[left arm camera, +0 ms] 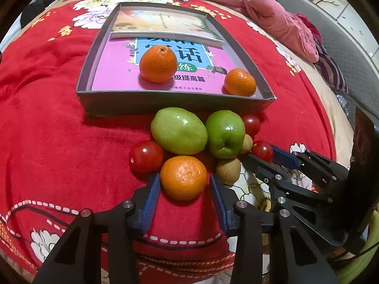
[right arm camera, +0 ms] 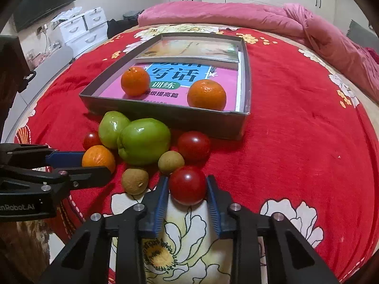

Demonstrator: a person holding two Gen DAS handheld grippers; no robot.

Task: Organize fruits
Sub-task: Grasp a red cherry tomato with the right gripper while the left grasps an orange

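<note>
A pile of fruit lies on the red bedspread in front of a grey box (left arm camera: 175, 101) (right arm camera: 165, 114). My left gripper (left arm camera: 183, 182) is around an orange (left arm camera: 183, 177) (right arm camera: 98, 157), its blue pads (left arm camera: 151, 196) at its sides with small gaps. My right gripper (right arm camera: 187, 187) (left arm camera: 267, 156) is closed on a red tomato (right arm camera: 187, 184) (left arm camera: 261, 150), pads touching both sides. Two green apples (left arm camera: 178, 130) (left arm camera: 225, 132), two more tomatoes (left arm camera: 145, 156) (left arm camera: 251, 124) and two brown longans (right arm camera: 135, 181) (right arm camera: 170, 162) lie in the pile. Two oranges (left arm camera: 158, 64) (left arm camera: 239, 82) sit inside the box.
Books (left arm camera: 165, 26) (right arm camera: 189, 52) line the box floor. A pink quilt (left arm camera: 260, 4) (right arm camera: 260, 16) is bunched along the far side of the bed. White drawers (right arm camera: 83, 27) stand beyond the bed at the left.
</note>
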